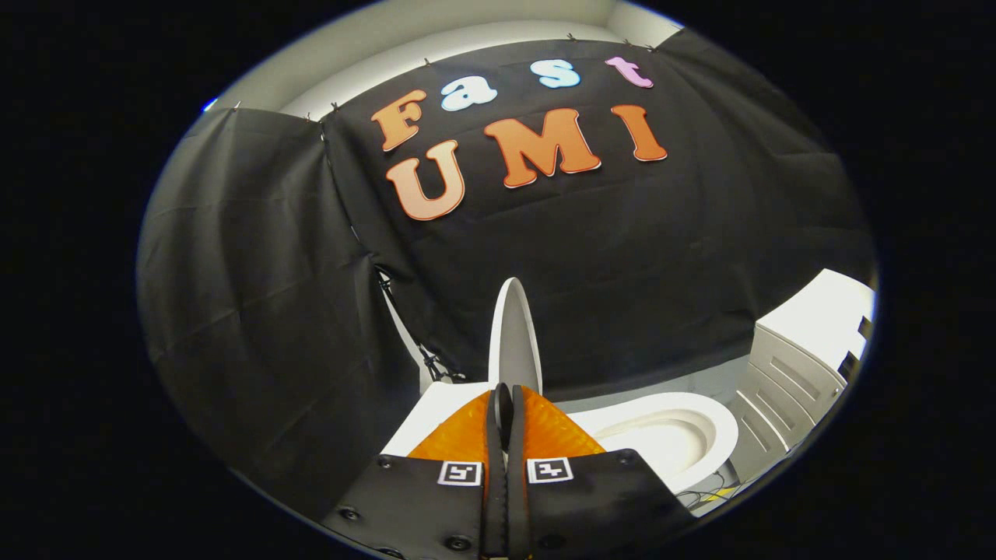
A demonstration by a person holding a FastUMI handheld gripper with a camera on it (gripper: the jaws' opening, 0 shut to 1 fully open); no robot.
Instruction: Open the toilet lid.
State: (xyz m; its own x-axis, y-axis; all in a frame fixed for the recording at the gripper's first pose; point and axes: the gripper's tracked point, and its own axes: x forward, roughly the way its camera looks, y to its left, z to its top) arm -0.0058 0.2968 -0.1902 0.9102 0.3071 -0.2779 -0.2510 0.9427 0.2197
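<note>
The white toilet lid (514,334) stands raised and nearly upright, seen almost edge-on, just beyond my fingertips. Its lower end is hidden behind the fingers. To its right lies the open toilet seat and bowl (675,435), white and oval. My gripper (504,393) is shut, its two fingers pressed together with only a thin slit between them and nothing visibly held. The fingertips line up with the foot of the lid.
A white flat top, probably the cistern (436,412), sits left of the lid. A white cabinet with drawers (801,358) stands to the right of the bowl. Cables (712,494) lie on the floor in front of the bowl. Black cloth walls close the booth behind.
</note>
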